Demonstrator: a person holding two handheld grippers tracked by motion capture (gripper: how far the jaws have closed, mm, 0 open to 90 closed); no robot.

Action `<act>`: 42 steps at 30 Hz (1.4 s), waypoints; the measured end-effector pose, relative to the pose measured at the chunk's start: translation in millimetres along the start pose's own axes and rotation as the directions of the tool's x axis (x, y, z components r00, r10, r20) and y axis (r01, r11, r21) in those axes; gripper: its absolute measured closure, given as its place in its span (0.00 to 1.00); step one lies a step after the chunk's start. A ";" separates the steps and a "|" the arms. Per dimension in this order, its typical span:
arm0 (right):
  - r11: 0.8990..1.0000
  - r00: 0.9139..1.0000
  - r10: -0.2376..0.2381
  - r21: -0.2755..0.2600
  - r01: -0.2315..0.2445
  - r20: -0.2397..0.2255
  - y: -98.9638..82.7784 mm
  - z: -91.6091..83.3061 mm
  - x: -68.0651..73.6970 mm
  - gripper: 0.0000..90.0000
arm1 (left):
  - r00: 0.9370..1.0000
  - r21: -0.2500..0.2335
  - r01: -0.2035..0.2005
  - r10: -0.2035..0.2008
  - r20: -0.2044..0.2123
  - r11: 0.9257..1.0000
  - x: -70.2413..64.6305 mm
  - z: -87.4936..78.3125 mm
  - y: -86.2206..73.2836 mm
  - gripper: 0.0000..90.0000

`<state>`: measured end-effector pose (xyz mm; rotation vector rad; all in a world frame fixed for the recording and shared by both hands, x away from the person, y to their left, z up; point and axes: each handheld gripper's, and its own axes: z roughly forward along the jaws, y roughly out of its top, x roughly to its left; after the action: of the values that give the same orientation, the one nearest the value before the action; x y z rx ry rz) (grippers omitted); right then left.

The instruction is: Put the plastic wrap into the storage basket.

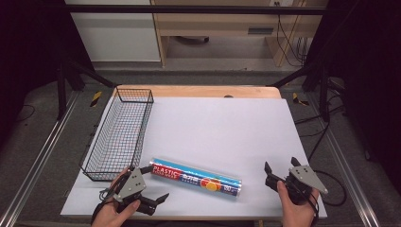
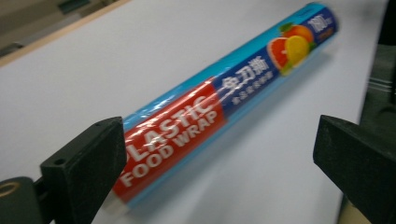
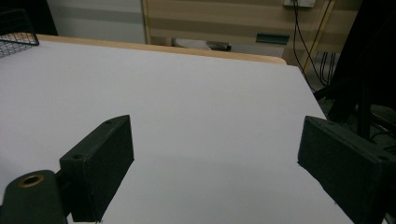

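Note:
A roll of plastic food wrap (image 1: 196, 177) in blue and red packaging lies slantwise on the white sheet (image 1: 213, 123) near the front edge. My left gripper (image 1: 155, 183) is held at the roll's left end, open, its jaws wide apart. In the left gripper view the roll (image 2: 224, 98) runs away from the gripper (image 2: 218, 123), its near end beside the left jaw, with no pad pressing on it. My right gripper (image 1: 281, 164) hovers open at the front right, apart from the roll. Between its jaws (image 3: 215, 126) there is just the white sheet (image 3: 201, 93).
A black wire basket (image 1: 118, 132) stands along the left edge of the sheet, with nothing in it; its corner (image 3: 16, 32) shows far off in the right gripper view. The wooden table edge (image 1: 198, 91) runs behind the sheet. Dark frame legs stand at both sides.

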<state>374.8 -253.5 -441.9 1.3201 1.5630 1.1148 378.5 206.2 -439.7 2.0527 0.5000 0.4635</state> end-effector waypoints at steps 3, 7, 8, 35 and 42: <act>1.000 1.000 0.008 -0.021 -0.008 0.002 0.8 -2.6 -0.9 0.14 | 0.998 -0.006 -0.016 0.016 0.064 1.000 -1.4 2.1 3.9 0.03; 1.000 1.000 0.003 -0.025 -0.003 0.010 -0.2 -1.8 -3.9 0.14 | 0.991 0.023 -0.069 0.066 0.112 0.997 3.8 7.3 17.4 0.04; 1.000 1.000 0.001 -0.021 -0.001 0.010 -0.4 -1.7 -4.3 0.14 | 0.989 0.053 -0.087 0.080 0.121 0.995 6.3 8.4 22.6 0.04; 0.999 1.000 0.020 0.046 -0.019 -0.024 -4.1 5.5 0.7 0.10 | 0.872 0.220 -0.408 0.307 0.382 0.886 35.3 76.7 88.5 0.05; 0.999 0.999 0.015 0.052 -0.012 -0.042 -3.8 8.3 3.9 0.10 | 0.831 0.250 -0.479 0.342 0.439 0.842 32.6 99.0 81.0 0.06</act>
<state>381.0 -248.9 -448.1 1.3513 1.6259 1.1238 469.7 114.4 -413.8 2.5385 -0.1271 0.2218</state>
